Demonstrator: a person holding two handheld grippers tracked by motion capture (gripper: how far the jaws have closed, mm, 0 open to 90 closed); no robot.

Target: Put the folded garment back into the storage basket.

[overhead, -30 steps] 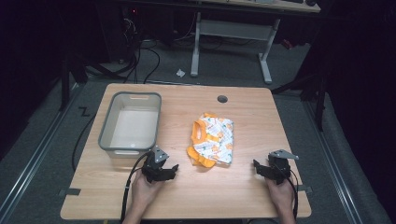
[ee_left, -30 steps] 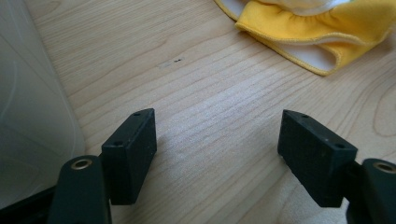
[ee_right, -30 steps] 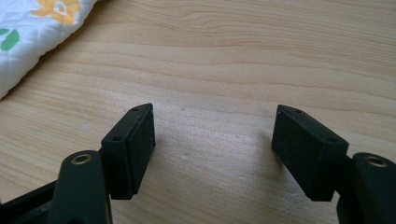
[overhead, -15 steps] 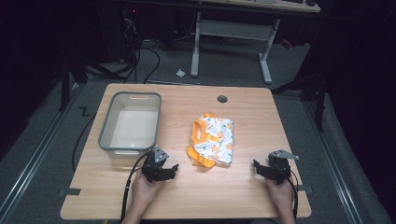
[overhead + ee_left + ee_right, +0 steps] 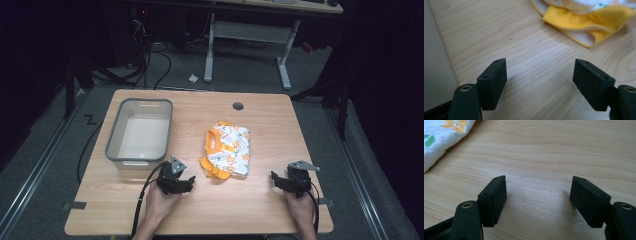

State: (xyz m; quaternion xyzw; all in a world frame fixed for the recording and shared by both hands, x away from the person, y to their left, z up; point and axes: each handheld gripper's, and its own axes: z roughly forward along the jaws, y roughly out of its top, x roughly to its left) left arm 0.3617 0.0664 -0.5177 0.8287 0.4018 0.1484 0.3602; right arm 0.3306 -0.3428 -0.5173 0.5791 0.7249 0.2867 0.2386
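A folded cloth [image 5: 227, 149], white with an orange print and yellow edging, lies near the middle of the wooden table [image 5: 260, 120]. My left gripper [image 5: 186, 181] rests on the table just left of the cloth's near corner, open with nothing between its jaws. In the left gripper view the cloth's yellow hem [image 5: 586, 22] lies ahead and to the right of the left gripper [image 5: 540, 75]. My right gripper [image 5: 275, 178] sits open near the table's right front, apart from the cloth. The cloth's white corner [image 5: 441, 137] shows at the upper left of the right gripper view, beyond the right gripper [image 5: 537, 192].
A grey plastic bin [image 5: 140, 132] stands empty on the left half of the table; its wall [image 5: 434, 62] edges the left gripper view. A round cable hole [image 5: 238, 106] sits near the far edge. Desk legs and cables lie on the floor beyond.
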